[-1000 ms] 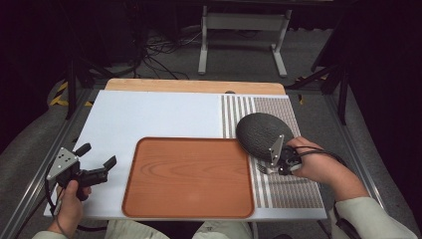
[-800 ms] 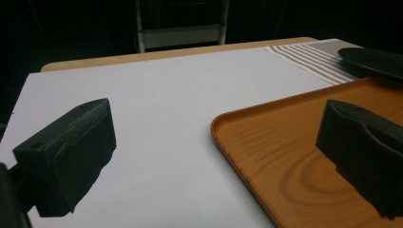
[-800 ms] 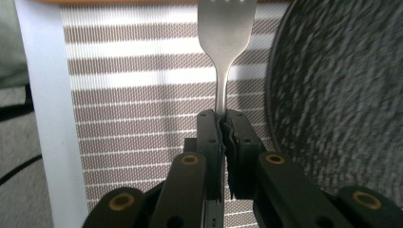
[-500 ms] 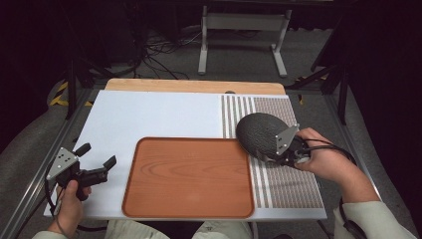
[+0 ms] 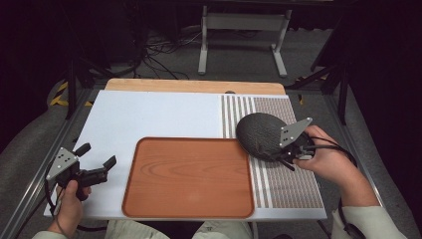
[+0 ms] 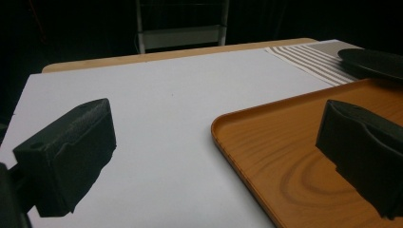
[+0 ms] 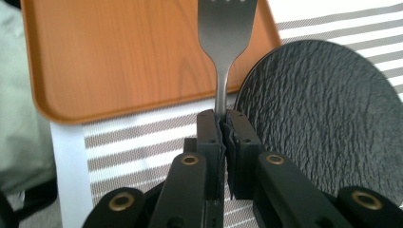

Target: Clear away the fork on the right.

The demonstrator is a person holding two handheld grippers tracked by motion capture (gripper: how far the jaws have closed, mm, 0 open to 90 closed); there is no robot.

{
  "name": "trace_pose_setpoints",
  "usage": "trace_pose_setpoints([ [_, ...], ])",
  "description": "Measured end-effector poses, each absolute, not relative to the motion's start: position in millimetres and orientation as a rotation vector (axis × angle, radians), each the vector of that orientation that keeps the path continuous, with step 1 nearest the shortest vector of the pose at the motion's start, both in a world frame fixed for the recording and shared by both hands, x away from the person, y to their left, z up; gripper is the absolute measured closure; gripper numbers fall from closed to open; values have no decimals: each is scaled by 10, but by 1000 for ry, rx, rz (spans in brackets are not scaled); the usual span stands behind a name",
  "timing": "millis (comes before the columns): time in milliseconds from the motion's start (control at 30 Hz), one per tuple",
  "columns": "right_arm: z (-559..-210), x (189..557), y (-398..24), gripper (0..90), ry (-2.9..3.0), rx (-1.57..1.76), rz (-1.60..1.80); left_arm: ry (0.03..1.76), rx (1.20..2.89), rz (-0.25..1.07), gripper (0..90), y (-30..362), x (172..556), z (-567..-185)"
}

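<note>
The fork is plain grey metal with a narrow neck; in the right gripper view its handle end sits between your jaws and its tines run out past the top edge, over the tray; the fork cannot be made out in the high view.

The dark round plate has a rough, textured face and lies on the striped mat at 3 o'clock on the table, just beside the tray's right edge; the wood-grain tray lies at 6 o'clock on the white board; a bare wooden strip runs along 12 o'clock.

Your right gripper sits at the plate's 4 o'clock rim, held in your right hand; its jaws are pressed together on the fork's handle.

Your left gripper is at 8 o'clock, held in your left hand beside the tray's left edge; its jaws are spread wide with nothing between them.
</note>
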State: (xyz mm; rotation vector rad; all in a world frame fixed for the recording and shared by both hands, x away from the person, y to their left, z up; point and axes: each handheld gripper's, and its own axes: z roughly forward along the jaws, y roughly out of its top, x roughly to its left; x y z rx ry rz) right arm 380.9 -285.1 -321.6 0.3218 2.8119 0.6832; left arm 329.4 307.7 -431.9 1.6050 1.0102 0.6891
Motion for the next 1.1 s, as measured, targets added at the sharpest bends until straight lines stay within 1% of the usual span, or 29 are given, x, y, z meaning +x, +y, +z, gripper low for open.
trace_pose_setpoints([
  [267, -3199, 3782, -2810, 851, 2749, 428, 818, 1007, 1607, 693, 2, 3083, 3294, -4315],
  [567, -3185, 3750, -2612, 851, 2707, 543, 947, 1009, 1605, 692, 2, 3085, 3290, -4311],
  [1100, -3220, 3789, -2177, 851, 2707, 667, 945, 1005, 1605, 694, 2, 3091, 3290, -4305],
])
